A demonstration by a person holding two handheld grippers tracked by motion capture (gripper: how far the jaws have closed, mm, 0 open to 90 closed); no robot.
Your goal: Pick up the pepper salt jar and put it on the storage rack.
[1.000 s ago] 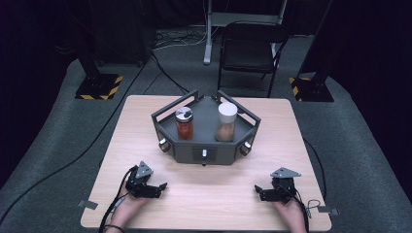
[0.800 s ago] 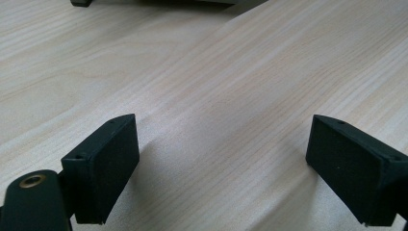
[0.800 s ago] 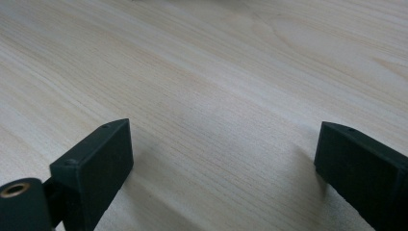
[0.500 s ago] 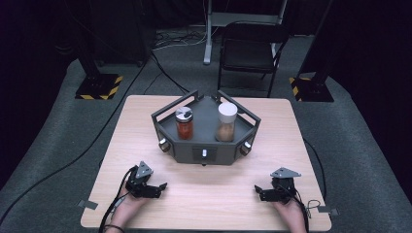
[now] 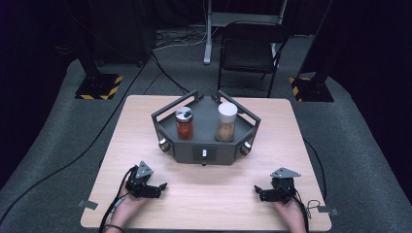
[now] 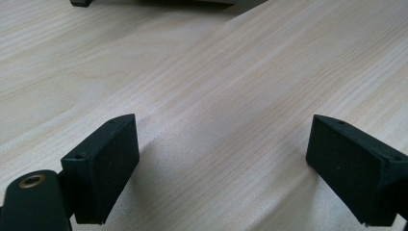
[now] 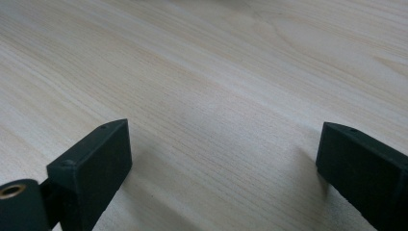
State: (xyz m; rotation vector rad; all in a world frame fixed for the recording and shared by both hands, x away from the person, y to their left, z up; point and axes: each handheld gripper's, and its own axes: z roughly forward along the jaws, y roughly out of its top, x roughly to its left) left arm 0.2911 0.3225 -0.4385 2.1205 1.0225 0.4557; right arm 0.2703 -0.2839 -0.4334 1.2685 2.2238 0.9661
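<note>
A dark hexagonal tray (image 5: 204, 148) stands at the middle of the wooden table (image 5: 204, 204). In it stand a jar of red contents with a silver lid (image 5: 184, 123) on the left and a jar of brown contents with a white lid (image 5: 226, 122) on the right. My left gripper (image 5: 160, 188) rests on the table near the front left, open, nothing between its jaws. My right gripper (image 5: 258, 192) rests near the front right, open and empty too. In the left gripper view its fingers (image 6: 103, 166) stand wide apart over bare wood; the right gripper view shows its fingers (image 7: 94, 166) the same.
A black folding chair (image 5: 250, 51) stands behind the table. Two black stands with yellow-striped bases (image 5: 99, 86) flank the far corners, and cables run across the grey carpet. Tape tabs (image 5: 87, 204) stick out at the table's front corners.
</note>
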